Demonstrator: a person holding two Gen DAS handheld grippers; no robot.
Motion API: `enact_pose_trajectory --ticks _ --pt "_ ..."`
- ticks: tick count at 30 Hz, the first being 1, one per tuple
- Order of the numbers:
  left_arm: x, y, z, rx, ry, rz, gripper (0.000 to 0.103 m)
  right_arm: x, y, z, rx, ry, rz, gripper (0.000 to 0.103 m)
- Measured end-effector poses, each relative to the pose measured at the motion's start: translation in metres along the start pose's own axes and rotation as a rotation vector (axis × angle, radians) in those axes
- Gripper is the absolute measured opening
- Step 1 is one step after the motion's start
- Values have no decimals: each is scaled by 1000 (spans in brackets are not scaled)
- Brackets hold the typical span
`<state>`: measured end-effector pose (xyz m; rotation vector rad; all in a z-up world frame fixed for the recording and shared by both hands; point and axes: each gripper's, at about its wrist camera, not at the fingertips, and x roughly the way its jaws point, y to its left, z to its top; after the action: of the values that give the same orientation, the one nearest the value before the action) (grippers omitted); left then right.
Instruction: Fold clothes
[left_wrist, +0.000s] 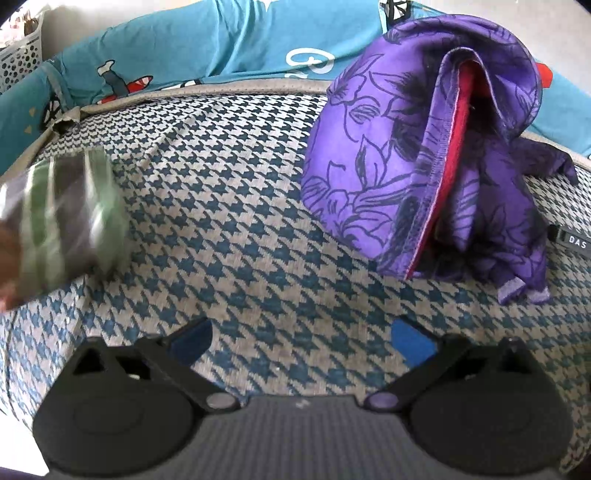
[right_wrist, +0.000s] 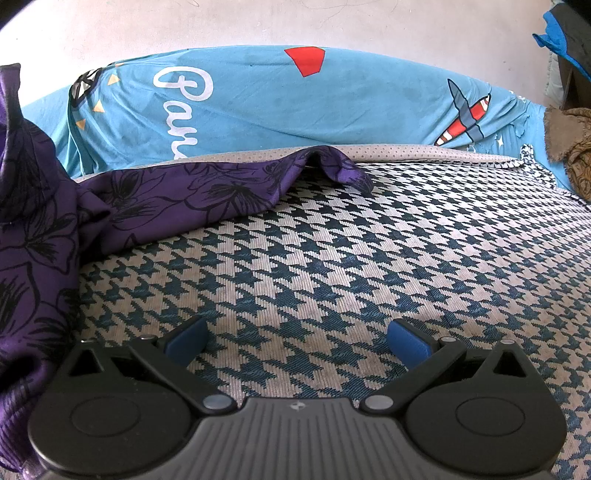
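Garment: your purple floral garment (left_wrist: 413, 177) sits bunched in a heap on the houndstooth cover (left_wrist: 236, 229), ahead and right of your left gripper (left_wrist: 301, 341). It is not laid flat, so no clear long axis shows in the left view; a fold gapes toward the camera and bares a red lining (left_wrist: 448, 162).

Right view only: here the purple floral garment (right_wrist: 40, 236) fills the left edge, and one strip of it (right_wrist: 221, 188) runs rightward along the far edge of the houndstooth cover (right_wrist: 332, 266), ending in a raised, rumpled tip.

Left view only: a blurred green-and-dark striped object (left_wrist: 70, 218) at the left edge, next to a blurred brown patch you cannot identify; a white perforated basket (left_wrist: 22, 55) in the far left corner; a small black tab marked "DAS" (left_wrist: 574, 240) at the right edge.

Left jaws: spread wide, nothing between them, your left gripper poised over bare cover and apart from the garment.

Right jaws: your right gripper (right_wrist: 297, 339) is likewise wide open and empty, with the garment just beside its left finger.

Surroundings: a blue printed sheet (right_wrist: 295, 103) with white lettering and aeroplanes lies behind the cover in both views; a brown cloth (right_wrist: 570, 147) sits at the far right.
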<state>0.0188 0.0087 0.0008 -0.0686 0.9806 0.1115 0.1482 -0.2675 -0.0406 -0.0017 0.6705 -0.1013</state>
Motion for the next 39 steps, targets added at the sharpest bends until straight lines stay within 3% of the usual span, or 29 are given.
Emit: enact_pose_trajectory --ticks 17,25,39 --pt "-11 -8 -21 66 -90 37 103 0 0 0 0 0 0 103" --pt "-13 -15 -27 124 -106 43 103 0 1 1 0 0 0 103" --pt "-26 -20 -57 98 -83 31 103 -1 1 0 0 0 0 103"
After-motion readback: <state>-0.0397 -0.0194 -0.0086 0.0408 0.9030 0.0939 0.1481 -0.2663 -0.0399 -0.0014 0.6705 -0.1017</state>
